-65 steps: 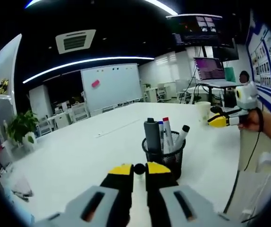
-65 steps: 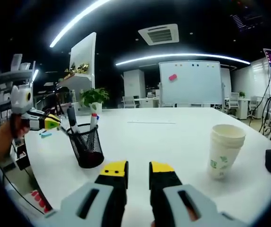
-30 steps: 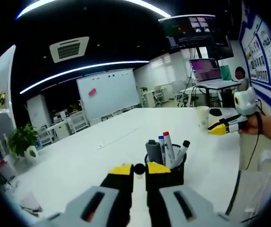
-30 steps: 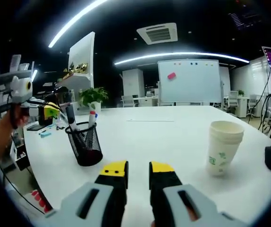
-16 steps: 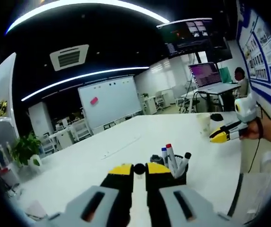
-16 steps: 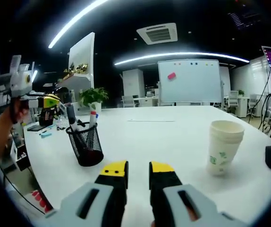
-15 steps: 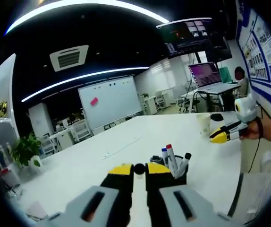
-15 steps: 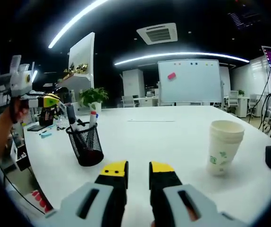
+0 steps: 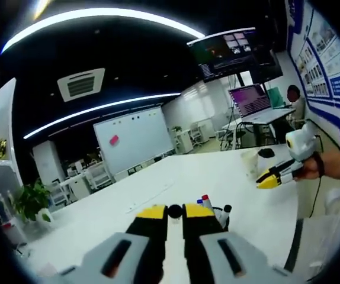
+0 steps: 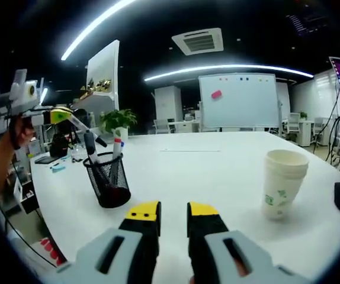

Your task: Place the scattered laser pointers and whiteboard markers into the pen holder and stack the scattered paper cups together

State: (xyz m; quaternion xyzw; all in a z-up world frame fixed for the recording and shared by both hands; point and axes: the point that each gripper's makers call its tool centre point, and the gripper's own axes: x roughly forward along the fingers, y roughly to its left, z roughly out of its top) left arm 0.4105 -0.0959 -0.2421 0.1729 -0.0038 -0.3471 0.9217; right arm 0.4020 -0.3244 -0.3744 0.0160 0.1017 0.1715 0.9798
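A white table (image 10: 217, 171) carries a stack of paper cups (image 10: 284, 184) and a black mesh pen holder (image 10: 108, 180) with markers (image 10: 115, 148) upright in it. The left gripper (image 10: 60, 115) – raised above the holder – has its jaws closed on a thin dark pen (image 10: 87, 131). The right gripper (image 10: 173, 213) – jaws slightly apart – holds nothing.

Left gripper (image 9: 175, 211) raised, jaws closed; right gripper (image 10: 174, 209), jaws slightly parted.
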